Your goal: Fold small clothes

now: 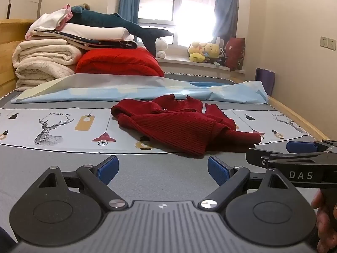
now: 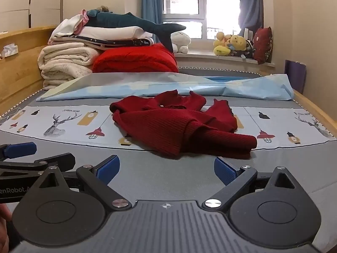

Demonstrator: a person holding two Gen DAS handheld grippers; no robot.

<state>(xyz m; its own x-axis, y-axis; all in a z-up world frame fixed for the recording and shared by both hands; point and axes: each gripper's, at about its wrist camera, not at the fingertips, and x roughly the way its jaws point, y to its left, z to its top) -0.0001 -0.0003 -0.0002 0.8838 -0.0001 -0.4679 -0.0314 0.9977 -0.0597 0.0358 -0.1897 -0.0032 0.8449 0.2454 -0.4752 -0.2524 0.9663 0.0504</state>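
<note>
Fingers [image 1: 109, 169] of the left gripper [image 1: 162, 171] stand wide apart over bare grey bed [image 1: 63, 168], clamping nothing. Ahead, the crumpled red knit sweater [image 1: 179, 126] lies crosswise on the printed cloth [image 1: 63, 126], one sleeve running right, toward the right gripper [image 1: 294, 158]. Right wrist view: its own fingers [image 2: 225, 171] equally spread and empty, bare bed before the sweater [image 2: 174, 126]; a wooden headboard [image 2: 19, 63] shows at left.

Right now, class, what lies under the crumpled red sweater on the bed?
The red sweater lies on a printed cloth showing deer and lamps, spread on the grey bed surface. A yellow lamp print peeks out at its edge. Any prints beneath the sweater are covered.
</note>
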